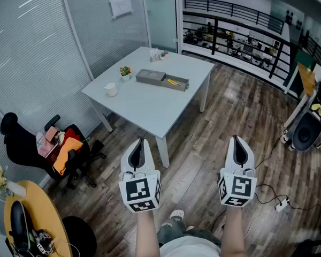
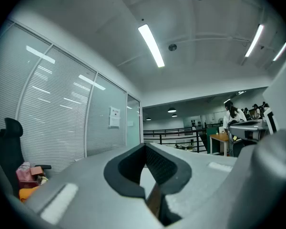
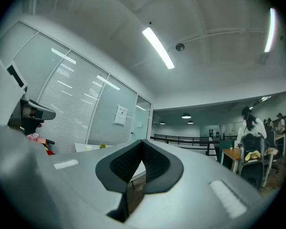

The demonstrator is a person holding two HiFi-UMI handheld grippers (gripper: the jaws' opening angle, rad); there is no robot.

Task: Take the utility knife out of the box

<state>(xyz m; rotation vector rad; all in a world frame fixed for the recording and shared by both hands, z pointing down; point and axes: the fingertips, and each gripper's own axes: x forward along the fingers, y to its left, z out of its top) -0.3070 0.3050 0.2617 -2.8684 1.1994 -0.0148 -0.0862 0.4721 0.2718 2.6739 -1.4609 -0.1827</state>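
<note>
A grey box (image 1: 152,77) lies open on the white table (image 1: 144,106), far ahead of me in the head view. Inside its right half I see a yellow utility knife (image 1: 173,82). My left gripper (image 1: 142,142) and right gripper (image 1: 236,138) hang side by side over the wooden floor, well short of the table. In both, the jaws meet at the tips with nothing held. In the left gripper view, the left gripper (image 2: 144,146) points out across the room. The right gripper (image 3: 142,141) does the same in its own view. Neither gripper view shows the box.
On the table stand a white cup (image 1: 112,90), a small potted plant (image 1: 125,72) and small items (image 1: 158,54) at the far edge. A black chair piled with clothes (image 1: 56,146) is at the left, a round yellow table (image 1: 35,218) lower left, a power strip (image 1: 281,205) on the floor right.
</note>
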